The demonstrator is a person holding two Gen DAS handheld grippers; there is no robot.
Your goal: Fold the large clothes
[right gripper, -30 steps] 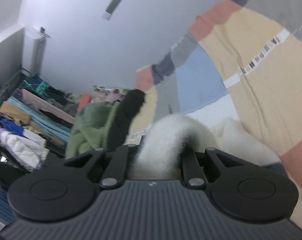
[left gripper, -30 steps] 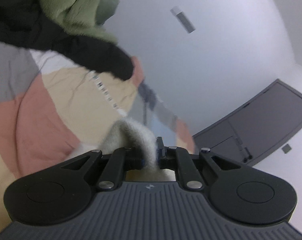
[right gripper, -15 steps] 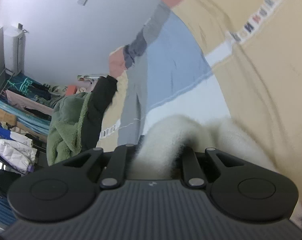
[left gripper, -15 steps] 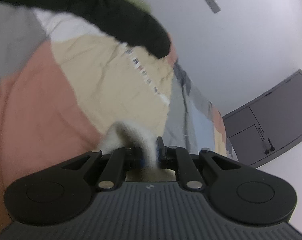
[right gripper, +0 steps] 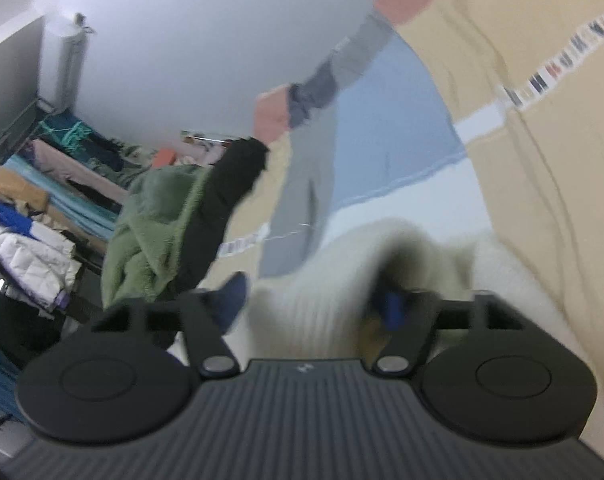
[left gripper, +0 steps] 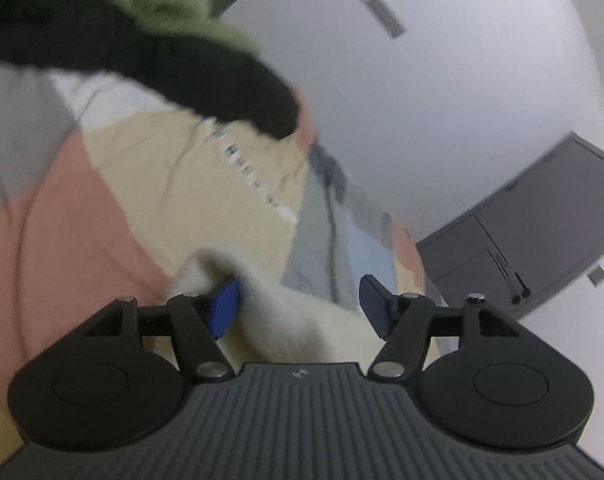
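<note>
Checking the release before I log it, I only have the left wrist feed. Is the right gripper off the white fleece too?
Observer: Its jaws are opening. The right gripper has the white fleece garment bunched between the fingers, not pinched.
Operator: What else is on that side?
Observer: A green fleece with a black garment lies on the patchwork bedspread, far from the gripper.
Operator: Anything beyond the bed?
Observer: Shelves of stacked clothes along the wall, including a white puffer jacket.
</note>
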